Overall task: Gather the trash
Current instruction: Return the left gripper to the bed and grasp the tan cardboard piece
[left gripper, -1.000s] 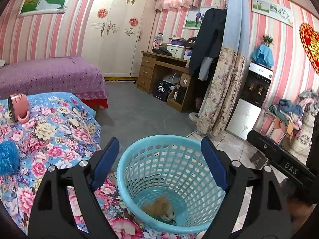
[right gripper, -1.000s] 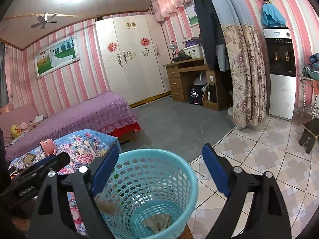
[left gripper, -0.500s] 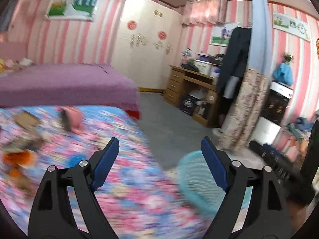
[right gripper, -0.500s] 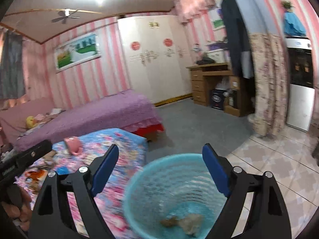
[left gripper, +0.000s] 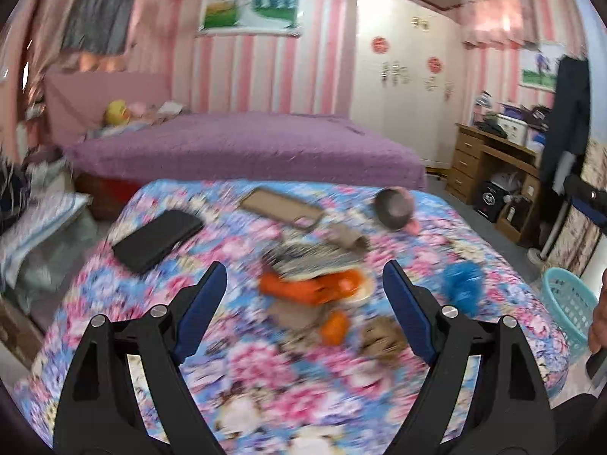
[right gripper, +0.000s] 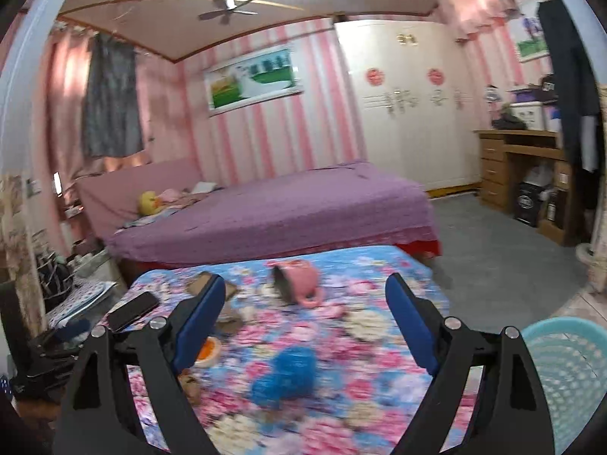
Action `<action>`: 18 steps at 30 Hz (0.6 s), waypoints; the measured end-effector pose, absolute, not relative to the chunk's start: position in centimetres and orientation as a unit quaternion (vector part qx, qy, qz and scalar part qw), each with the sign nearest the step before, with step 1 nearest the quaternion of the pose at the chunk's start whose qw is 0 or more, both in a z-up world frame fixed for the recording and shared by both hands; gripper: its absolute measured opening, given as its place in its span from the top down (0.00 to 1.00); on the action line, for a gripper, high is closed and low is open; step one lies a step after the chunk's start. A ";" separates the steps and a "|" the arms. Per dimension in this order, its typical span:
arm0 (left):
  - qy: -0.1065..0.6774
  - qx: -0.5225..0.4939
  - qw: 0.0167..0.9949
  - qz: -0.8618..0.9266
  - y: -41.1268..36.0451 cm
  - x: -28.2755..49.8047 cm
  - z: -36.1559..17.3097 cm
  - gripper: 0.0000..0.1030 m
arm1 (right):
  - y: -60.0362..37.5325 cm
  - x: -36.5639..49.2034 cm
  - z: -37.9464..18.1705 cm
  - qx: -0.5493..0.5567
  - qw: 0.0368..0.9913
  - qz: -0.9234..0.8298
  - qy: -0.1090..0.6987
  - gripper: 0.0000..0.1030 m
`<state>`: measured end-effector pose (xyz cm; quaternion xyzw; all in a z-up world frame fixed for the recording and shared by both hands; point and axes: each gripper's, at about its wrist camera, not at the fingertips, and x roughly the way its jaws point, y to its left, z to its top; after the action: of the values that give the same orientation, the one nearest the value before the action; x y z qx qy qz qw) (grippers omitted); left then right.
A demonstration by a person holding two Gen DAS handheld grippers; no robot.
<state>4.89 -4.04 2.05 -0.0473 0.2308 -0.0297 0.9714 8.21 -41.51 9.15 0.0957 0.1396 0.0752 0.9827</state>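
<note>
Both views are motion-blurred. My left gripper (left gripper: 303,305) hangs open and empty over the flowered table (left gripper: 235,364). Ahead of it lie orange peel scraps (left gripper: 315,288), a grey crumpled wrapper (left gripper: 315,259) and a brown wad (left gripper: 383,337). A blue crumpled wad (left gripper: 461,286) (right gripper: 286,375) sits further right. My right gripper (right gripper: 305,326) is open too, empty, above that blue wad. The light blue mesh basket (left gripper: 569,305) (right gripper: 569,367) stands on the floor past the table's right edge.
A tipped pink mug (left gripper: 394,208) (right gripper: 297,280), a black phone (left gripper: 157,239) (right gripper: 132,309) and a brown flat case (left gripper: 280,206) lie on the table. Behind stand a purple bed (left gripper: 242,151), a white wardrobe (right gripper: 406,113) and a wooden desk (left gripper: 493,167).
Both grippers have swung left, away from above the basket to over the flowered table. The basket has slid to the right edge of each view; the jaws kept their width.
</note>
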 end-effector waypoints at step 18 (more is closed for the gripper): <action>0.305 -0.062 0.950 0.014 -0.9 5.8 -2.8 0.18 | -35.5 10.3 3.8 0.044 0.967 0.102 0.231 0.18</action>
<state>5.80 -0.95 -2.81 -0.0625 0.3053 0.0136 0.9501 10.28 -35.48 3.77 0.0441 0.2305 0.1022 0.9667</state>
